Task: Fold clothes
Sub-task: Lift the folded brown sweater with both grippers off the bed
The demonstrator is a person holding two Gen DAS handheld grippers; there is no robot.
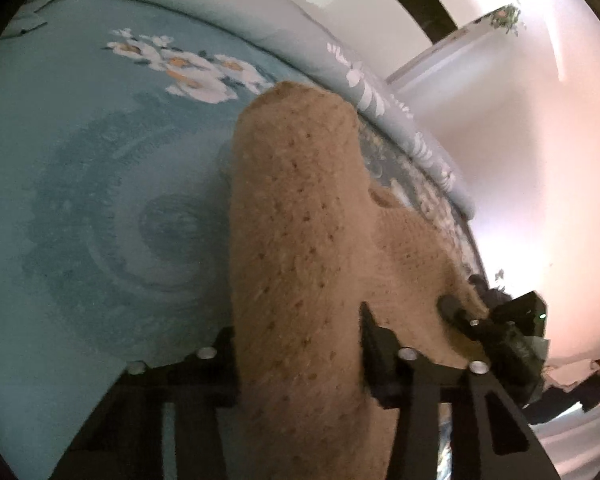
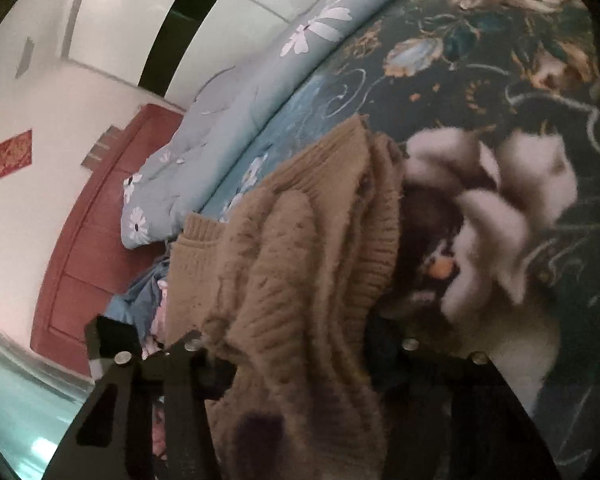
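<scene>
- Tan knitted sweater (image 1: 296,248) fills the gap between the fingers of my left hand-held gripper (image 1: 300,340), which is clamped on a bunched fold; ahead of it lies the blue bed (image 1: 80,200).
- My right hand-held gripper (image 2: 300,344) is likewise clamped on the same sweater (image 2: 300,248), with the quilt (image 2: 228,120) ahead-left.
- Risk, I judge: loose knit could slip or snag on the fingers, spoiling the fold.
- Count: one sweater, two grippers, one quilt.

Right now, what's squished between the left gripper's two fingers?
The fuzzy tan sweater. In the left wrist view a thick roll of it fills the gap between the left gripper's fingers, above the blue bedspread.
</scene>
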